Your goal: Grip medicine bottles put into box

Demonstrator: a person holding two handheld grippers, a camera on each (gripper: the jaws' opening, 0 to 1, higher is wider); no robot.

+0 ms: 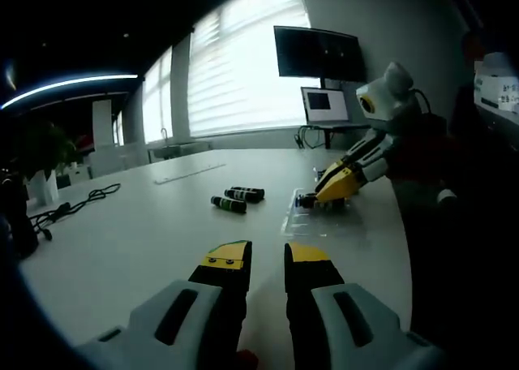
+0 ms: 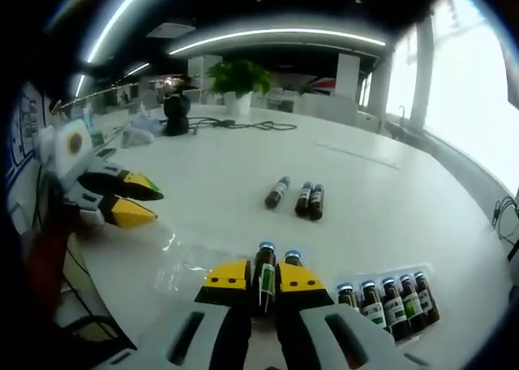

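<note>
My right gripper (image 2: 263, 274) is shut on a brown medicine bottle (image 2: 264, 282) with a blue cap and green label, held upright over the clear plastic box (image 2: 182, 271). A second blue-capped bottle (image 2: 293, 259) stands just behind the right jaw. Several more bottles (image 2: 391, 303) stand in a row in the box's lower right part. Three bottles (image 2: 304, 198) lie loose on the white table beyond. In the left gripper view, my left gripper (image 1: 268, 258) hovers open and empty over the table. Ahead lie the loose bottles (image 1: 235, 200), with the right gripper (image 1: 324, 195) over the clear box (image 1: 312, 222).
The left gripper (image 2: 134, 200) enters the right gripper view from the left, jaws apart. A plant (image 2: 239, 78), cables (image 2: 235, 125) and a black device (image 2: 174, 110) sit at the table's far side. A laptop (image 1: 324, 106) and wall monitor (image 1: 318, 52) stand beyond. A person (image 1: 478, 151) stands at the right.
</note>
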